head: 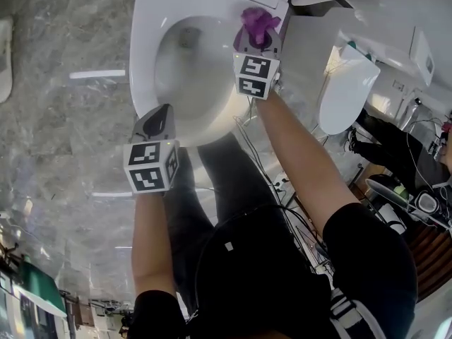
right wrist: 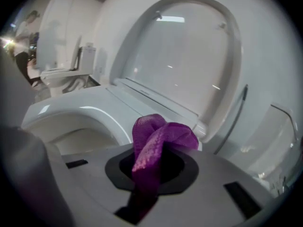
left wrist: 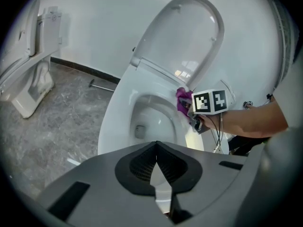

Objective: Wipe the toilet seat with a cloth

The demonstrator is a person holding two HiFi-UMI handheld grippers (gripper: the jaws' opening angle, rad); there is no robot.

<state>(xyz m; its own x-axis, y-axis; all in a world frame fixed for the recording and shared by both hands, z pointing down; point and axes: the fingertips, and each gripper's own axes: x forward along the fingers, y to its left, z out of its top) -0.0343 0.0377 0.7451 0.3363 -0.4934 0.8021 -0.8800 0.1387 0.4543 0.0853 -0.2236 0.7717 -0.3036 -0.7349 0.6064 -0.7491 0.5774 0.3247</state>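
— At the back right of the toilet seat (head: 141, 62), close to the hinge of the raised lid (left wrist: 191, 37), the right gripper (head: 258, 39) is clamped on the purple cloth (head: 258, 21). The cloth's bunched end sticks out ahead of the jaws.

— And the left gripper (head: 161, 115)?

— Closed on nothing, hanging by the seat's front rim.

— So which step is this?

— Wiping, I'd judge, with the cloth at the seat's rear. Whether it presses on the surface I can't tell.

— Next?

— Probably press the cloth down and drag it along the seat's right side towards the front. The grip must stay firm so the cloth doesn't slip out.
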